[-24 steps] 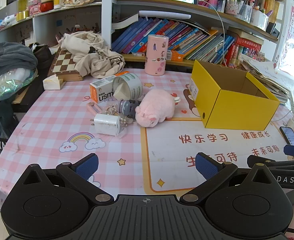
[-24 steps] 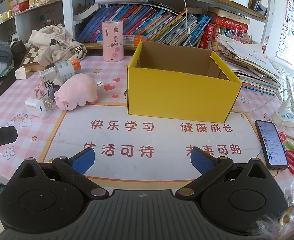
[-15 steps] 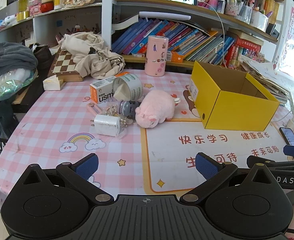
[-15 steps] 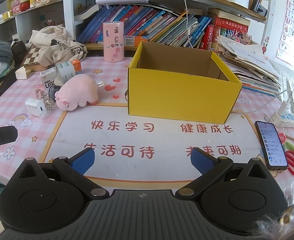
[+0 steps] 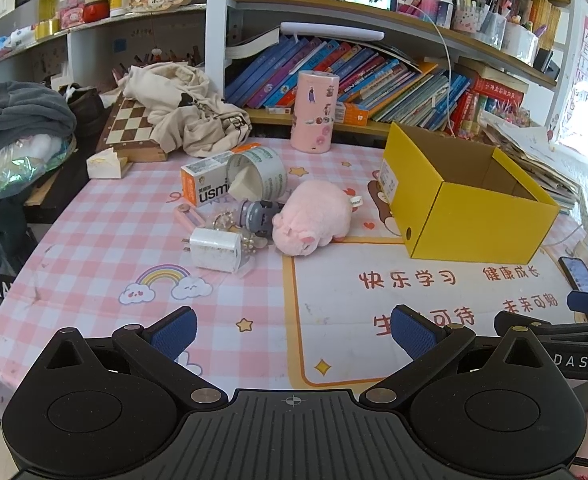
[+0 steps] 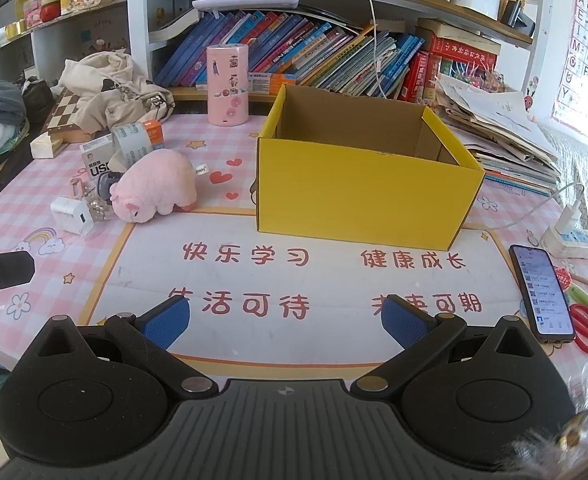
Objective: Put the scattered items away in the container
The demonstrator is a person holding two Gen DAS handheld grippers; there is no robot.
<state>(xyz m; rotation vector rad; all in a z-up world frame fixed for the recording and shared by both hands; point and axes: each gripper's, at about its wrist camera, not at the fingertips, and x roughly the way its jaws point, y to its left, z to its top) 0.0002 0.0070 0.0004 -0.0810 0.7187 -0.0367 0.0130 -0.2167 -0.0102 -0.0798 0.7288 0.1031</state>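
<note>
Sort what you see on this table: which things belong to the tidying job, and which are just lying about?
Job: yellow box as container; pink plush pig, white charger, tape roll, orange-white carton, small grey bottle.

Lying about: phone, red scissors, chessboard, pink canister.

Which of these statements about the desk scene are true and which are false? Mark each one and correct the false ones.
1. The yellow box stands open at the top. True.
2. The pink plush pig lies inside the box. False: it lies on the tablecloth beside the box.
3. The left gripper is shut on the white charger. False: it is open and holds nothing; the charger lies on the tablecloth.
4. The right gripper is open and holds nothing. True.
5. A phone lies with its screen lit. True.
</note>
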